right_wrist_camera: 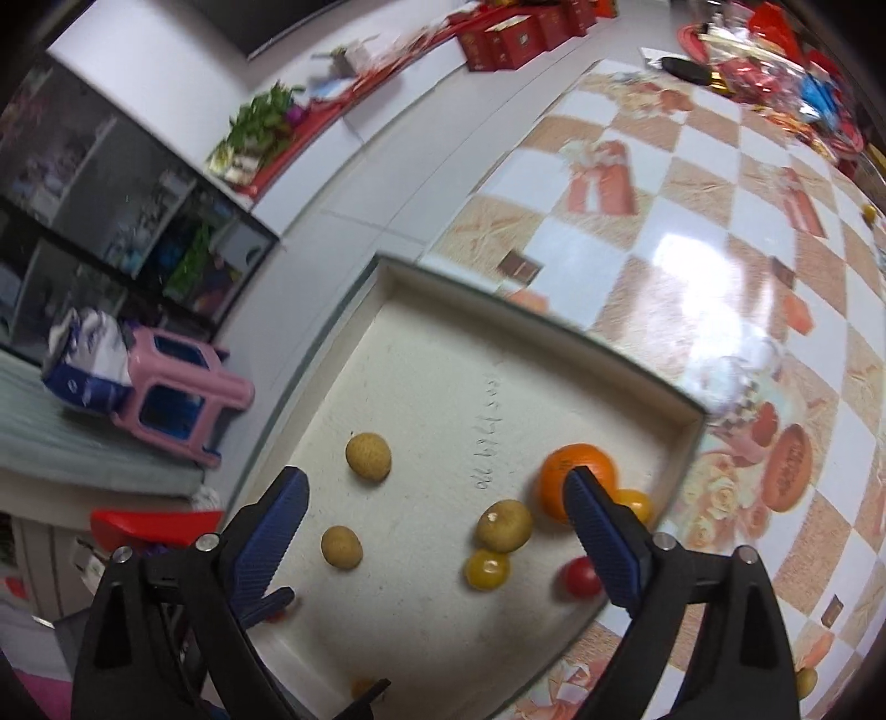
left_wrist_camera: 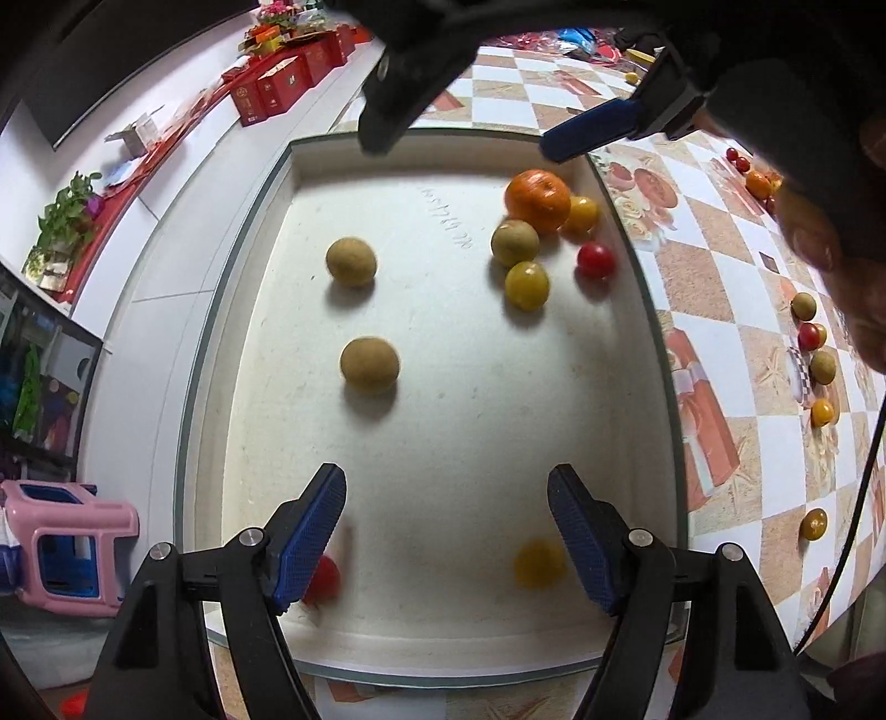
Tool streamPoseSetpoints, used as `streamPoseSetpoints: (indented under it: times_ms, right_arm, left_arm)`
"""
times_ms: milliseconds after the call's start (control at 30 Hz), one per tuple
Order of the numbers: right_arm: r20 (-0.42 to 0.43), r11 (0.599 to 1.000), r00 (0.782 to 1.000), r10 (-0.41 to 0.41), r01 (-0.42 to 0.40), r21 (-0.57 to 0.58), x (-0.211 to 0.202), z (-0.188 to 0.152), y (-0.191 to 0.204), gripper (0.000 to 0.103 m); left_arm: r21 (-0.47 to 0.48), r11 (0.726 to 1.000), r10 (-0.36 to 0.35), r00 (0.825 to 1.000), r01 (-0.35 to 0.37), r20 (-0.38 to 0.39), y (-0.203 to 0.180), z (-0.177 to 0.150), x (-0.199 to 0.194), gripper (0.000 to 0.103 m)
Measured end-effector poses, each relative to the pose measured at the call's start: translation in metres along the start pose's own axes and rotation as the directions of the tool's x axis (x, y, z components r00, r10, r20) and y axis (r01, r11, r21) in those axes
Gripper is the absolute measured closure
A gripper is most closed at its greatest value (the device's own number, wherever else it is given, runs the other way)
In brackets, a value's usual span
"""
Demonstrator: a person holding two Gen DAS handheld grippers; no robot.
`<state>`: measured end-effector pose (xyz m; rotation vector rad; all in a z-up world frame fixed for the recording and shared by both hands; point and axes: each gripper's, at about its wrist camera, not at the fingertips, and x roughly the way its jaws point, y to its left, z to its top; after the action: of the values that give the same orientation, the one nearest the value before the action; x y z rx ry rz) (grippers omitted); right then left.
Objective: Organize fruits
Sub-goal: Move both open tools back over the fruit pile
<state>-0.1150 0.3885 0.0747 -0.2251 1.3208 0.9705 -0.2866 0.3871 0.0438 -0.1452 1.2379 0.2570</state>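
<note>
A white tray [left_wrist_camera: 221,343] [right_wrist_camera: 531,327] lies on a checked tablecloth and holds several fruits. An orange [left_wrist_camera: 537,199] [right_wrist_camera: 598,462] sits by its far right wall with a brown longan [left_wrist_camera: 515,242], yellow tomatoes [left_wrist_camera: 526,285] and a red tomato [left_wrist_camera: 596,260]. Two more longans [left_wrist_camera: 351,261] [left_wrist_camera: 369,364] lie apart at the left. My left gripper [left_wrist_camera: 446,531] hangs open over the tray's near end. A blurred yellow fruit [left_wrist_camera: 540,562] and a red tomato [left_wrist_camera: 326,579] lie by its fingers, untouched. My right gripper [right_wrist_camera: 434,482] [left_wrist_camera: 482,133] is open above the tray, nothing between its fingers.
Loose fruits [left_wrist_camera: 814,354] lie on the tablecloth [right_wrist_camera: 692,249] right of the tray, with another orange [left_wrist_camera: 758,184] farther back. Red packets and clutter [right_wrist_camera: 775,33] crowd the table's far end. A pink stool [left_wrist_camera: 66,548] and a dark cabinet [right_wrist_camera: 111,221] stand on the floor to the left.
</note>
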Motion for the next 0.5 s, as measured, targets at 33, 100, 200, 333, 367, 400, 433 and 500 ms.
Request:
streamPoseSetpoints:
  times_ms: [33, 100, 200, 333, 367, 400, 433, 500]
  right_arm:
    - [0.015, 1.000, 1.000, -0.001, 0.000, 0.012, -0.006, -0.001, -0.004, 0.000]
    - [0.044, 0.999, 0.999, -0.009, 0.008, 0.036, -0.019, -0.004, -0.014, 0.000]
    - [0.070, 0.995, 0.997, -0.039, 0.032, 0.093, -0.033, -0.013, -0.032, 0.000]
    - [0.087, 0.981, 0.993, -0.078, 0.061, 0.183, -0.053, -0.032, -0.064, 0.000]
    - [0.090, 0.975, 0.992, -0.093, 0.073, 0.208, -0.059, -0.040, -0.074, 0.000]
    - [0.089, 0.969, 0.990, -0.108, 0.085, 0.232, -0.066, -0.048, -0.085, 0.000]
    - [0.086, 0.964, 0.989, -0.121, 0.097, 0.249, -0.071, -0.055, -0.093, 0.000]
    - [0.075, 0.947, 0.985, -0.157, 0.128, 0.295, -0.082, -0.076, -0.113, 0.000]
  left_arm:
    - [0.010, 1.000, -0.001, 1.000, 0.001, 0.003, -0.004, 0.002, -0.001, 0.027]
    - [0.024, 1.000, -0.005, 1.000, 0.005, 0.006, -0.007, 0.004, -0.001, 0.027]
    - [0.053, 0.999, -0.015, 1.000, 0.014, 0.013, -0.018, 0.012, -0.003, 0.027]
    - [0.097, 0.995, -0.030, 0.999, 0.028, 0.018, -0.035, 0.026, -0.005, 0.027]
    - [0.107, 0.994, -0.035, 0.999, 0.032, 0.020, -0.039, 0.029, -0.006, 0.027]
    - [0.117, 0.992, -0.040, 0.999, 0.037, 0.022, -0.043, 0.031, -0.007, 0.027]
    - [0.125, 0.991, -0.044, 0.999, 0.040, 0.023, -0.046, 0.034, -0.007, 0.027]
    - [0.146, 0.988, -0.049, 0.998, 0.045, 0.025, -0.055, 0.039, -0.008, 0.027]
